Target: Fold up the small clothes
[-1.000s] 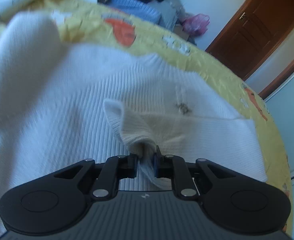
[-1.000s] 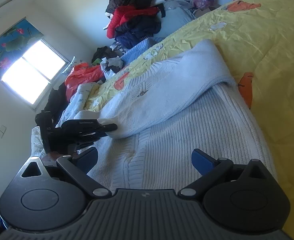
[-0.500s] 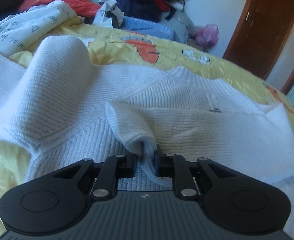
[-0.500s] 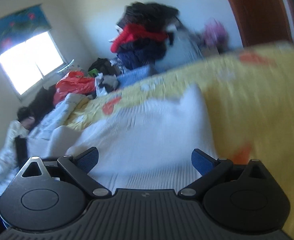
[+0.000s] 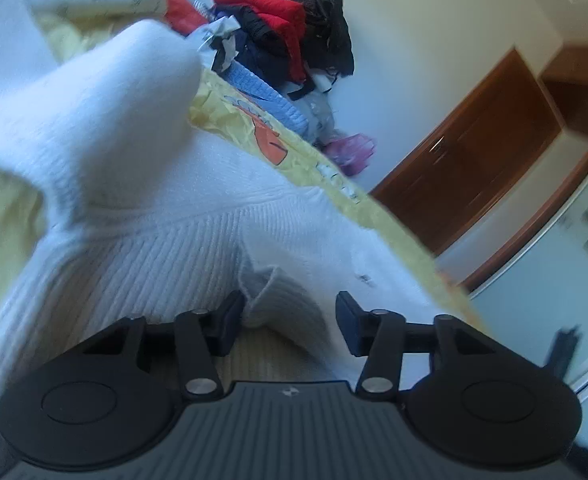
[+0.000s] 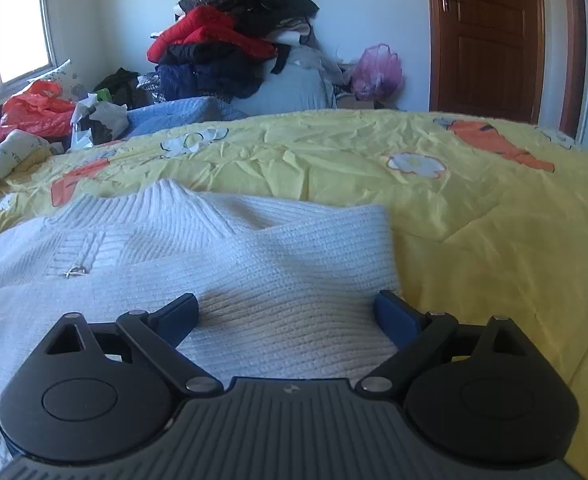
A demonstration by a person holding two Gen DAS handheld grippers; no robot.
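A white ribbed knit sweater (image 6: 221,264) lies on a bed with a yellow quilt (image 6: 474,208). One sleeve is folded across its body, the cuff edge (image 5: 261,284) lying between the fingers of my left gripper (image 5: 289,316), which is open and holds nothing. The other sleeve (image 5: 93,120) bulges up at the left in the left wrist view. My right gripper (image 6: 289,316) is open and empty, low over the folded sleeve near the sweater's right edge. A small metal clasp (image 6: 75,271) sits on the sweater's front.
A pile of red, black and blue clothes (image 6: 229,48) stands against the far wall. A pink bag (image 6: 376,72) and a brown door (image 6: 490,36) are at the right. A red bag (image 6: 33,110) and window are at the left.
My left gripper has opened and let go of the sleeve cuff, which now lies on the sweater. My right gripper has swung down close over the folded sleeve.
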